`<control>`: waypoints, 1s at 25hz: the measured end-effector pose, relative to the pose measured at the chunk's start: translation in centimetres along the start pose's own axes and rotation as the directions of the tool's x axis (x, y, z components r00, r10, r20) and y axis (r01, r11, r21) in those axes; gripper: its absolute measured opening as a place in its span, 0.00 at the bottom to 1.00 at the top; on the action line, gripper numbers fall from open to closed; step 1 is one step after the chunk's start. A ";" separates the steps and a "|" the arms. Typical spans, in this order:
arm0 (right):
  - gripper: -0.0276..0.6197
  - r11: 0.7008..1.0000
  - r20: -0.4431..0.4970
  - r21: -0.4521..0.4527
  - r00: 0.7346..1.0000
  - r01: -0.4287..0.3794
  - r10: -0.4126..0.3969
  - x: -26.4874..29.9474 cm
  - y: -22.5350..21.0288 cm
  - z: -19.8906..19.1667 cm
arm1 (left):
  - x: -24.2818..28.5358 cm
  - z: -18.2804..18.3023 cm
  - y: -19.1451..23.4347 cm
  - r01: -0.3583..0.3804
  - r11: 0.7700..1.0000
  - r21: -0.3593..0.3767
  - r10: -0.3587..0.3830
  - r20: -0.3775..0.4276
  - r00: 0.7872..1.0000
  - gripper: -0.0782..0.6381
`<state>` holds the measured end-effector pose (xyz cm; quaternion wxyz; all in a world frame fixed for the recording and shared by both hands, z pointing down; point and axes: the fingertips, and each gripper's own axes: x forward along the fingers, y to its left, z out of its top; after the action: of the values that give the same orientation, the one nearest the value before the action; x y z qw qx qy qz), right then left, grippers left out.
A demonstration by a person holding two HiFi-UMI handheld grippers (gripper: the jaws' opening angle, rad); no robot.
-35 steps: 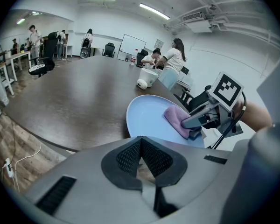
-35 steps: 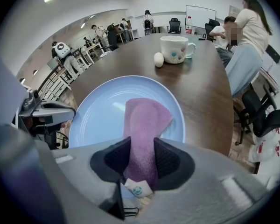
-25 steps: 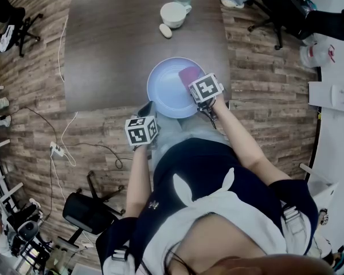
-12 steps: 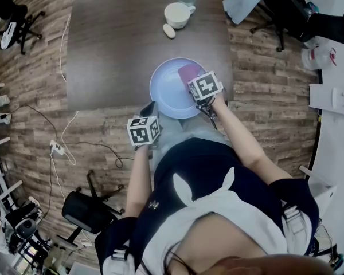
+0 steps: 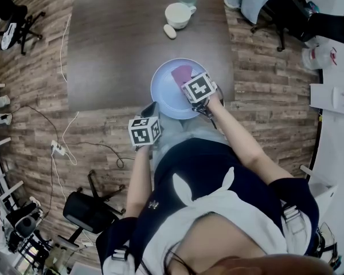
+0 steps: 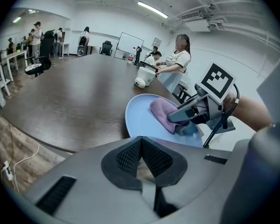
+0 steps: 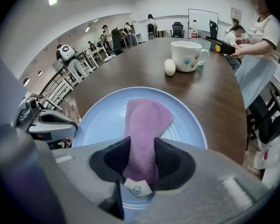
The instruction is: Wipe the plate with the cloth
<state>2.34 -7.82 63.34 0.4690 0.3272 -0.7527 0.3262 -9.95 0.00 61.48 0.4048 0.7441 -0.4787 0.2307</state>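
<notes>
Nearest me, the left gripper [image 6: 140,141] hung off the table's [image 5: 114,44] near edge, at the plate's lower left in the head view. Only its own view showed its pads closed together with nothing between them.

The right gripper [image 7: 142,146] stood over the plate [image 7: 102,115], clamped on the purple cloth [image 7: 147,115]. Its jaws had just eased slightly wider with the cloth between them. Its own view alone showed the cloth's white tag [image 7: 136,189] below the pads; in the head view the marker cube [image 5: 198,87] hid that grip. The cloth lay on the plate's right half.

Farther up the table stood a white cup [image 7: 186,55], with a small white oval thing [image 7: 170,66] just beside it.

I counted two grippers, one plate, one cloth, one cup and one oval thing.
</notes>
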 end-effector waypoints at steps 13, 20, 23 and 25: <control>0.40 0.993 0.057 -0.119 0.998 -0.001 0.008 -0.3 3.1 0.2 | -0.1 0.0 0.1 -0.001 1.000 -0.004 0.001 0.002 1.000 0.12; 0.42 0.995 0.244 -0.075 0.969 0.063 -0.043 -3.9 3.0 2.5 | -1.1 1.1 -0.6 0.012 1.000 0.005 -0.012 0.036 0.999 0.12; 0.41 0.997 0.323 -0.062 0.946 0.053 -0.031 -5.6 3.3 3.4 | -1.6 2.0 -1.2 0.025 1.000 0.000 -0.025 0.063 0.998 0.12; 0.31 0.997 0.366 -0.059 0.930 0.051 -0.026 -6.5 3.4 3.6 | -1.8 2.6 -1.8 0.037 0.999 0.001 -0.037 0.080 0.996 0.12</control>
<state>0.10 -7.53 55.48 0.3382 0.3809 -0.8307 0.2248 -9.25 -0.77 58.04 0.3896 0.7614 -0.4807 0.1933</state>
